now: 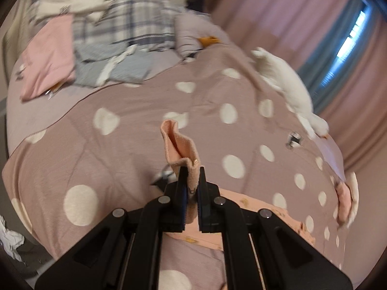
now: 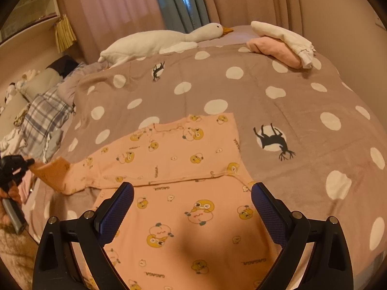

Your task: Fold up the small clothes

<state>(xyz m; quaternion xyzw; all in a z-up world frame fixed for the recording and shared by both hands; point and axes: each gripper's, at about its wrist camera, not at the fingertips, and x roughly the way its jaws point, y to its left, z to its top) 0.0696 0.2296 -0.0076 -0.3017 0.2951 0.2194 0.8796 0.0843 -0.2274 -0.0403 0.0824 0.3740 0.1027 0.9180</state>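
Polka-dot bedspread (image 2: 217,91); pink top (image 2: 183,207) printed "GAGAGA"; left hand-held gripper (image 1: 192,183) pinching its cuff (image 1: 180,149); right hand-held gripper (image 2: 192,207) gaping wide.

Peach top (image 2: 183,159) with yellow cartoon prints, mauve duvet (image 2: 278,125) dotted white, white goose toy (image 2: 154,42), grey-blue plaid cloth (image 1: 135,19).

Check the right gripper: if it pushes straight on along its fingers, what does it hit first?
Most likely the pink printed top spread flat on the polka-dot blanket. The right gripper is open and tilted down over it, with nothing between its fingers. Exact contact spot is uncertain; the fisheye hides depth.
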